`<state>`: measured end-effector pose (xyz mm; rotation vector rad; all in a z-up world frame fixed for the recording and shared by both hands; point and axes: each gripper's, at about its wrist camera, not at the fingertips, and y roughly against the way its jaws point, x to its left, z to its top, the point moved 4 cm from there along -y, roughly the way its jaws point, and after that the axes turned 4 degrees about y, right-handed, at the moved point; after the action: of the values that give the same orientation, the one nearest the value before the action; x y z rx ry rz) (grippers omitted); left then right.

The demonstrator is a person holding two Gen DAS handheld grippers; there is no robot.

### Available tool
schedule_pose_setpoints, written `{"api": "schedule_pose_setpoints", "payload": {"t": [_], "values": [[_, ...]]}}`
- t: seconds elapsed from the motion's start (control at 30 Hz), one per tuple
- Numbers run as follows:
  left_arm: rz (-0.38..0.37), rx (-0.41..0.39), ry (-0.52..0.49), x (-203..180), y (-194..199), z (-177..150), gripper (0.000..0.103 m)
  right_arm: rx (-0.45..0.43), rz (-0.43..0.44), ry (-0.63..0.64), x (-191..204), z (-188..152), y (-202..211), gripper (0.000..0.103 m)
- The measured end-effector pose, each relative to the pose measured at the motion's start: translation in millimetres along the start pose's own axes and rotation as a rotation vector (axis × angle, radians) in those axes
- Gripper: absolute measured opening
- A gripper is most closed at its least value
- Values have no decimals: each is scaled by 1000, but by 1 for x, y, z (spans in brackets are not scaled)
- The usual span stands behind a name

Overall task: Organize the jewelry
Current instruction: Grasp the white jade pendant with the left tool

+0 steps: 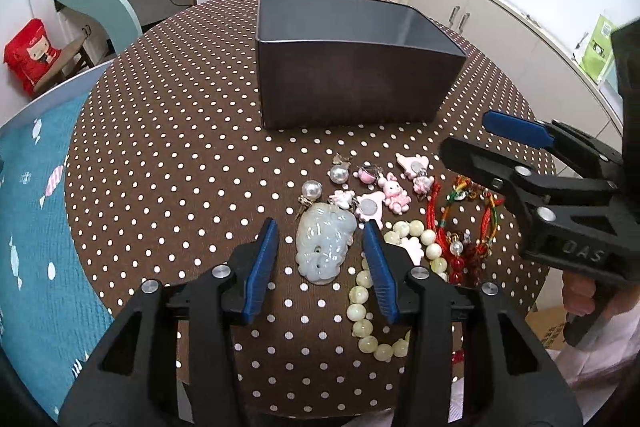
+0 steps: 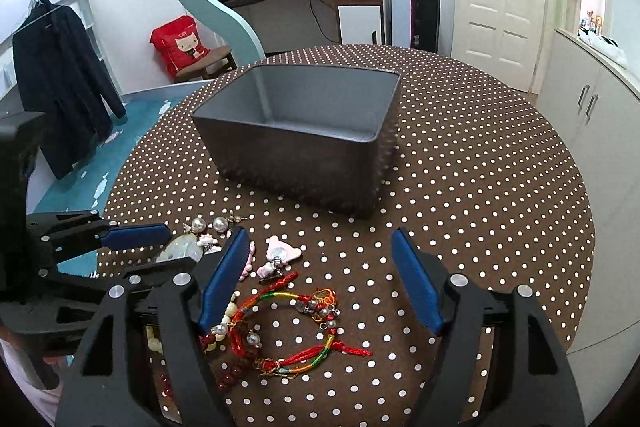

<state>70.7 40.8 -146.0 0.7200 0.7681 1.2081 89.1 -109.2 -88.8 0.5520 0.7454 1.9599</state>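
Pick-up step: left gripper [image 1: 322, 259] fingers apart around jade pendant [image 1: 325, 245] (untouched); right gripper [image 2: 320, 279] fingers apart above red cord bracelet [image 2: 288, 331]; next: lower, close, carry to grey box [image 2: 304, 151]

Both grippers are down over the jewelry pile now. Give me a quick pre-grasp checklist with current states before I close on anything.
1. Left gripper open: ok, its pads do not press on anything.
2. Left target between the fingers: ok, the pale jade pendant lies in the gap.
3. Left pick clear of neighbours: not ok, the cream bead bracelet runs beside and under the right-side finger.
4. Right gripper open: ok, jaws wide.
5. Right target between the fingers: ok, the red braided cord bracelets lie in the gap, though tangled together.
6. Grey box ready: ok, open top, no jewelry visible inside.
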Motion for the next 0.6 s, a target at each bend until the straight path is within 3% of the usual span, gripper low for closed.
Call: {"api": "schedule_pose_setpoints", "payload": {"t": [0.13,0.3,0.57,0.6], "values": [[21,6,-19,-1,0,-4,45,12,2,16,4,0,-7,70],[77,1,-22,0,0,-5,29,15,-36,48,9,-4,-12,70],[102,-16,56,21,1,-1,29,26,-38,94,22,-10,-20,70],[102,-17,64,23,2,0,29,30,-44,96,22,-11,-22,66]]}}
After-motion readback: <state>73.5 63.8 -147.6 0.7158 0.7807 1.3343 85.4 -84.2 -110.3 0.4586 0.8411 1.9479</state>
